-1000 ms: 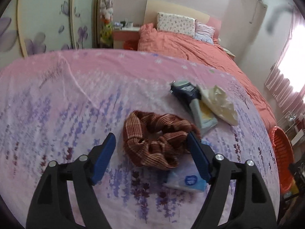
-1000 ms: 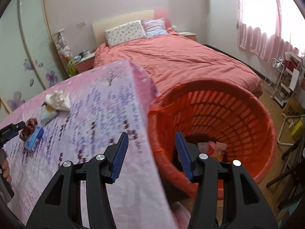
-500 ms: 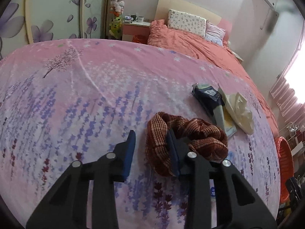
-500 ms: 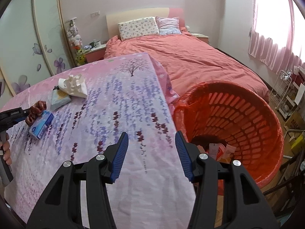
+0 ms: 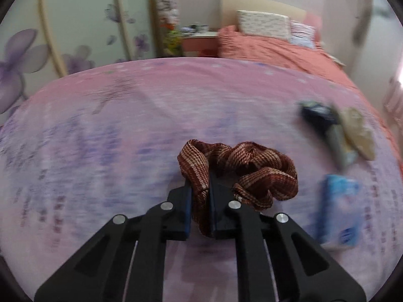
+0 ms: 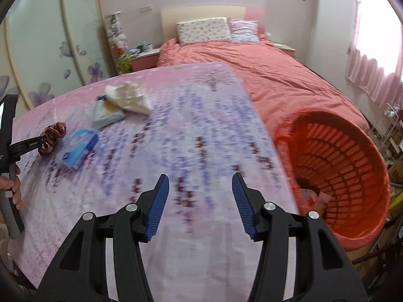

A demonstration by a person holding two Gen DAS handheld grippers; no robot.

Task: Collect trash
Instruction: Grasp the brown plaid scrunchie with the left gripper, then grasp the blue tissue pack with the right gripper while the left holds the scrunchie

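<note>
The brown striped scrunchie lies on the pink flowered cloth of the desk, and the left claw is closing on one loop of it, pads pressing the fabric. Just beside it lies a blue packet. The right claw is half wide and empty over the cloth, near the orange basket.

Striped maroon scrunchie, pinched, on sheet
</note>
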